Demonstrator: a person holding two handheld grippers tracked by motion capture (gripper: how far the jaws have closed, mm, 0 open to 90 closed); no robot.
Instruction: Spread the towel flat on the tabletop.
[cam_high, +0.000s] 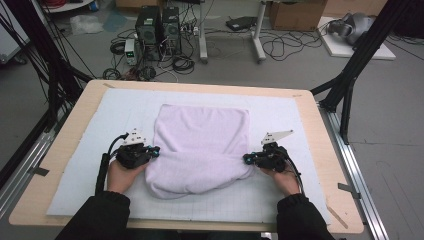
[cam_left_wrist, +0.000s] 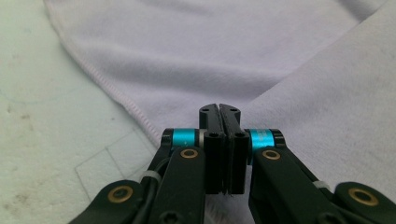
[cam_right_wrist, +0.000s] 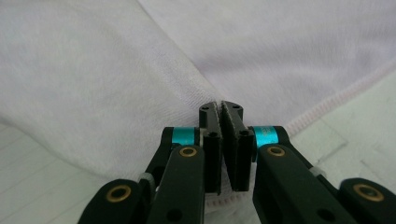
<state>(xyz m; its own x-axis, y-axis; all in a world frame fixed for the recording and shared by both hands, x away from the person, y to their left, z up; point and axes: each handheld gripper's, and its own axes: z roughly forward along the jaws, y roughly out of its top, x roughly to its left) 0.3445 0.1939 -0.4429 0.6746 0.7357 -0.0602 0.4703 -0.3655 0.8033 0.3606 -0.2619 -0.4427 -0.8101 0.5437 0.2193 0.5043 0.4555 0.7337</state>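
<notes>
While both grippers pinch towel (cam_high: 202, 145) edges, near half's folded.

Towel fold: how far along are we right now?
Done: both corners are gripped, the left claw and right claw shut on the towel. In hand: the near edge is lifted over the flat part, a rounded fold bulging at the front. Left: carry the edge to the far side, lay it flat, release.
</notes>
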